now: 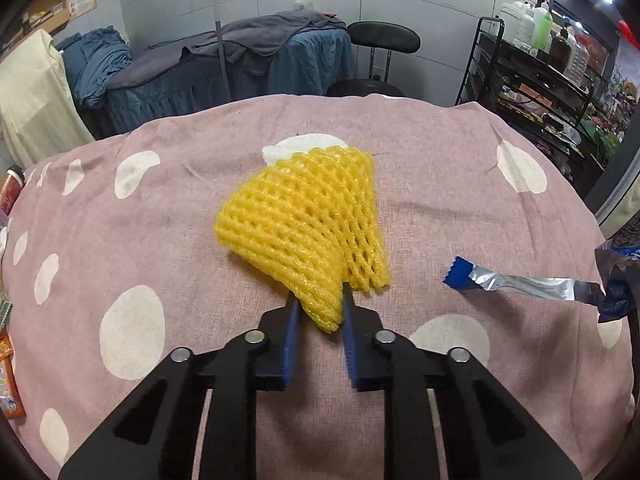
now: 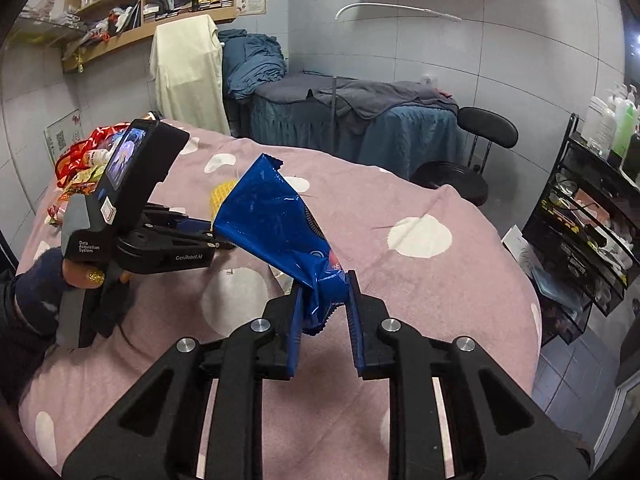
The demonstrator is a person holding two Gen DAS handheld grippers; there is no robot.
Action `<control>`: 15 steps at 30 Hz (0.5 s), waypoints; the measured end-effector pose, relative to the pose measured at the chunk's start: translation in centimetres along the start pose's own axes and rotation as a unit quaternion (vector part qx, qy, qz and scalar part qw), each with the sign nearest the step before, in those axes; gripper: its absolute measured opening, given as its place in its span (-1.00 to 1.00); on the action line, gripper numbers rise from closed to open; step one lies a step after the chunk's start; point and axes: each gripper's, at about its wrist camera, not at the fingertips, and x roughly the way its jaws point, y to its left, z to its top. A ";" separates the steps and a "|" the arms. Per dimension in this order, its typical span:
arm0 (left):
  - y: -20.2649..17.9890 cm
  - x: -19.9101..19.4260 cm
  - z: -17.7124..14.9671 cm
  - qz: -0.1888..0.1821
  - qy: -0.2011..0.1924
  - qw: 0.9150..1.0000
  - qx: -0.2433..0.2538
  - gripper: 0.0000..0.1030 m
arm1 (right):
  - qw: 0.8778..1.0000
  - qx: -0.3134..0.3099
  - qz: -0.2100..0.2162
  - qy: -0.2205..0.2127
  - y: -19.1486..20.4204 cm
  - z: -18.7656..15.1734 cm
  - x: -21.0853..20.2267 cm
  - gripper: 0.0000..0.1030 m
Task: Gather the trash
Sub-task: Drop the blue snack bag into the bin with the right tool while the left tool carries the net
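A yellow foam fruit net (image 1: 304, 220) lies on the pink spotted tablecloth (image 1: 440, 184). My left gripper (image 1: 320, 300) is shut on the net's near corner. My right gripper (image 2: 325, 284) is shut on a crumpled blue foil wrapper (image 2: 276, 216) and holds it above the cloth. The wrapper's silver inside and blue tip show at the right edge of the left wrist view (image 1: 520, 280). The left gripper's body (image 2: 136, 216) shows in the right wrist view, with a bit of the yellow net (image 2: 220, 194) behind the wrapper.
Snack packets and a red bag (image 2: 80, 160) lie at the table's far left, and some show at the left edge of the left wrist view (image 1: 8, 360). A black stool (image 2: 476, 148), a covered bed (image 2: 360, 112) and a bottle rack (image 2: 592, 208) stand beyond the table.
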 end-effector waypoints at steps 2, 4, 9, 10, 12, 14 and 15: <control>0.0 -0.8 -0.3 -0.004 -0.007 1.000 -0.006 -0.71 | 1.000 0.013 0.000 -0.005 -0.6 -0.3 -0.8 -0.59; 0.2 -1.9 -0.5 -0.011 -0.020 1.000 -0.014 -0.71 | 1.000 0.024 0.000 -0.011 -1.1 -0.9 -1.9 -0.59; 0.2 -5.9 -1.9 -0.025 -0.060 0.997 -0.029 -0.72 | 0.998 0.050 -0.003 -0.027 -1.7 -2.3 -4.8 -0.59; 0.0 -6.9 -2.2 -0.027 -0.070 0.997 -0.031 -0.72 | 0.998 0.054 -0.005 -0.030 -1.9 -2.7 -5.4 -0.59; -0.3 -8.4 -2.9 -0.029 -0.084 0.996 -0.033 -0.72 | 0.998 0.059 -0.012 -0.036 -1.9 -3.4 -6.6 -0.59; -0.9 -9.9 -3.7 -0.027 -0.098 0.994 -0.031 -0.72 | 0.997 0.064 -0.017 -0.044 -2.0 -4.0 -7.8 -0.59; -1.3 -10.6 -4.1 -0.026 -0.105 0.994 -0.030 -0.72 | 0.996 0.067 -0.021 -0.048 -2.1 -4.6 -8.7 -0.59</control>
